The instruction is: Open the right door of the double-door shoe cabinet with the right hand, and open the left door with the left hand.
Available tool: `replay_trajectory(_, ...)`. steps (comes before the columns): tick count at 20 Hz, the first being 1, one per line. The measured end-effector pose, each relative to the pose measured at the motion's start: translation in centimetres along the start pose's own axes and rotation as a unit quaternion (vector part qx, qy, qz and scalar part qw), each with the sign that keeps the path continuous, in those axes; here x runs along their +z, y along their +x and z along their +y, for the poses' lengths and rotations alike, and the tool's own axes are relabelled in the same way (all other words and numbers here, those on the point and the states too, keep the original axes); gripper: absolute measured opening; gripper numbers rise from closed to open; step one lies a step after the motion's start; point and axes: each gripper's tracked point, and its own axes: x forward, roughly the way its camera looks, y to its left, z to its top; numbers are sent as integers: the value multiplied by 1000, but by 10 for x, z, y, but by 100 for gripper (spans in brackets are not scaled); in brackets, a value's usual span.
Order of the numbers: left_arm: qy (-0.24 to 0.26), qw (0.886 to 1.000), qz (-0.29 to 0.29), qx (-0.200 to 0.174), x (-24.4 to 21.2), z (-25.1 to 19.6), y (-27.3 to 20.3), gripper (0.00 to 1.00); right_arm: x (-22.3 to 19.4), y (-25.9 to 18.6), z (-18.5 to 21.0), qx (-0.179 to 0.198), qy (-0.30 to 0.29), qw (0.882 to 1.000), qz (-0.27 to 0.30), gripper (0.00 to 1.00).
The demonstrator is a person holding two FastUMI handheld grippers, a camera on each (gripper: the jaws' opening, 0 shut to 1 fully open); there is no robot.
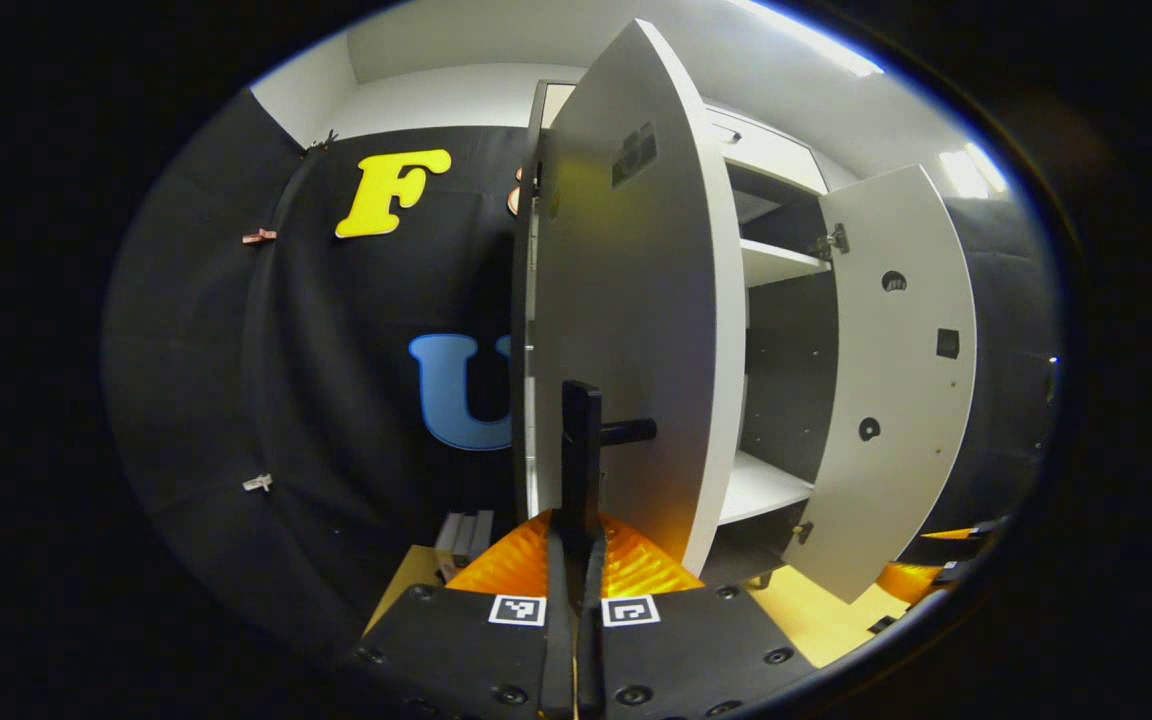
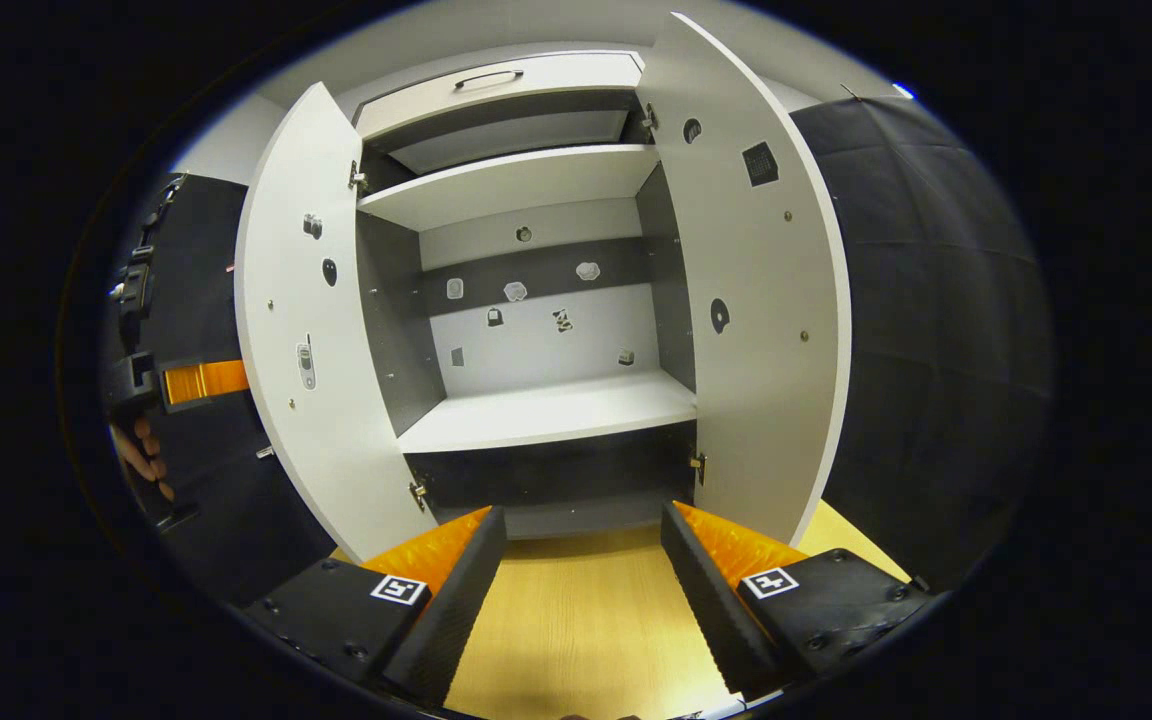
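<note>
The white shoe cabinet (image 2: pixel 536 180) stands with both doors swung outward. In the left gripper view the left door (image 1: pixel 636 300) is nearly edge-on, and its black bar handle (image 1: pixel 581 420) sits between my left gripper's (image 1: pixel 578 530) fingers, which are shut on it. The right door (image 1: pixel 896 380) hangs open beyond. In the right gripper view my right gripper (image 2: pixel 584 540) is open and holds nothing, low in front of the cabinet between the left door (image 2: pixel 306 350) and the right door (image 2: pixel 766 300). The left gripper (image 2: pixel 151 380) and a hand (image 2: pixel 136 450) sit behind the left door.
Inside are two white shelves (image 2: pixel 546 410) and a dark back wall with small stickers. A drawer with a handle (image 2: pixel 496 85) sits on top. The floor (image 2: pixel 586 620) is light wood. Black cloth walls (image 1: pixel 336 350) close in on both sides.
</note>
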Motion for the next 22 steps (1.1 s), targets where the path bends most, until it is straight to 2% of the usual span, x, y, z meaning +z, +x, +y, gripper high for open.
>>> replay_trajectory(2, 7, 999, 0, 39, 1, 26, -1, 5, -6, -8, 1, -3, -6, 1000, 3, 98)
replay_trajectory(3, -3, 1000, -3, 31, 1, 32, -1, 5, -10, -11, -1, -6, -9, 1000, 8, 98)
replay_trajectory(5, -64, 998, -1, -2, 3, 15, -4, 5, -15, -17, -5, -9, -13, 1000, 19, 98)
replay_trajectory(6, -76, 997, -1, -8, 1, 21, -5, 5, -13, -19, -7, -11, -16, 1000, 19, 98)
replay_trajectory(9, -21, 1000, 0, 16, -6, 28, -8, 5, 0, -19, -20, -15, -26, 1000, 9, 98)
replay_trajectory(11, -7, 999, 10, 35, -9, 26, -19, 5, 11, -18, -28, -12, -27, 1000, -1, 98)
replay_trajectory(15, -31, 996, 4, 79, -3, 19, -61, 5, 29, -14, -48, 1, -25, 1000, -16, 98)
replay_trajectory(17, -47, 995, -4, 89, 5, 4, -79, 7, 33, -14, -55, 17, -22, 1000, -13, 98)
replay_trajectory(18, -52, 994, -11, 95, 8, -5, -84, 1, 36, -15, -61, 23, -22, 999, -15, 99)
replay_trajectory(19, -54, 993, -17, 104, 11, -14, -89, 15, 39, -17, -67, 28, -22, 999, -17, 99)
replay_trajectory(20, -50, 991, -19, 120, 10, -22, -95, 18, 42, -19, -71, 33, -20, 999, -19, 98)
replay_trajectory(21, -42, 990, -18, 131, 8, -31, -99, 27, 45, -21, -76, 37, -17, 999, -21, 98)
replay_trajectory(22, -30, 990, -15, 137, 4, -44, -103, 27, 50, -22, -85, 34, -14, 999, -23, 98)
